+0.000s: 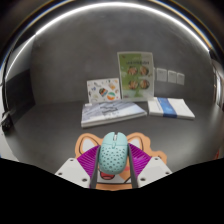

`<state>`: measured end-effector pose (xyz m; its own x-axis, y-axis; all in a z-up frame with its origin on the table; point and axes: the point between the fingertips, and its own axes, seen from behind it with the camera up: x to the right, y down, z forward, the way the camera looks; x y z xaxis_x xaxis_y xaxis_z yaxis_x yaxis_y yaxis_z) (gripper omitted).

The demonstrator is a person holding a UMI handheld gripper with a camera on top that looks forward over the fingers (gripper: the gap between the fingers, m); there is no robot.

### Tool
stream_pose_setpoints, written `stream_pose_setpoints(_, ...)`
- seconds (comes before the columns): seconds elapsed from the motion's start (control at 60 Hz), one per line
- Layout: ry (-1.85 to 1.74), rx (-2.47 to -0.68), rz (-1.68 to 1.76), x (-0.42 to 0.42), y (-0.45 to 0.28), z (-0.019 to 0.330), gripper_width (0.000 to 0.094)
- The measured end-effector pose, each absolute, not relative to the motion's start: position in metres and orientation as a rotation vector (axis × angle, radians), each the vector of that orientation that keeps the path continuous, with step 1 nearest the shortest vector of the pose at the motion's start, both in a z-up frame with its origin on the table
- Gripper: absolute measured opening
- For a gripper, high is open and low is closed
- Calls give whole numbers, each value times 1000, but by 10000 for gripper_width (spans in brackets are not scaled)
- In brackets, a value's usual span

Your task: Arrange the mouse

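A pale blue-green mouse (113,153) with a perforated shell sits between my two fingers. My gripper (113,150) is shut on it: the purple pads (90,160) press on its left and right sides. Under and just ahead of the mouse lies a mouse mat (100,120) with an orange and cream cartoon print. I cannot tell whether the mouse rests on the mat or is held just above it.
The grey table (50,110) runs back to a wall. Beyond the mat lie a printed booklet (105,92) and a white stack of papers with a blue edge (171,108). A green leaflet (137,72) stands against the wall beside wall sockets (172,76).
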<state>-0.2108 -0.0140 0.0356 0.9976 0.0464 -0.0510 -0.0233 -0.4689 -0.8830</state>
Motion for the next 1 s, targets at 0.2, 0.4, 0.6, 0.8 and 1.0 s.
stream_pose_setpoints(0.2, 20, -2096, 48, -222, -15, -3, 471)
stream_pose_setpoints(0.4, 77, -2151, 18, -214, -22, -6, 514)
stream_pose_setpoints(0.6, 37, -2183, 58, -212, -63, 6, 900)
stream_pose_setpoints(0.8, 110, -2127, 154, -189, -87, 35, 844)
stream_pose_setpoints(1.0, 59, -2112, 156, -133, -134, 54, 845)
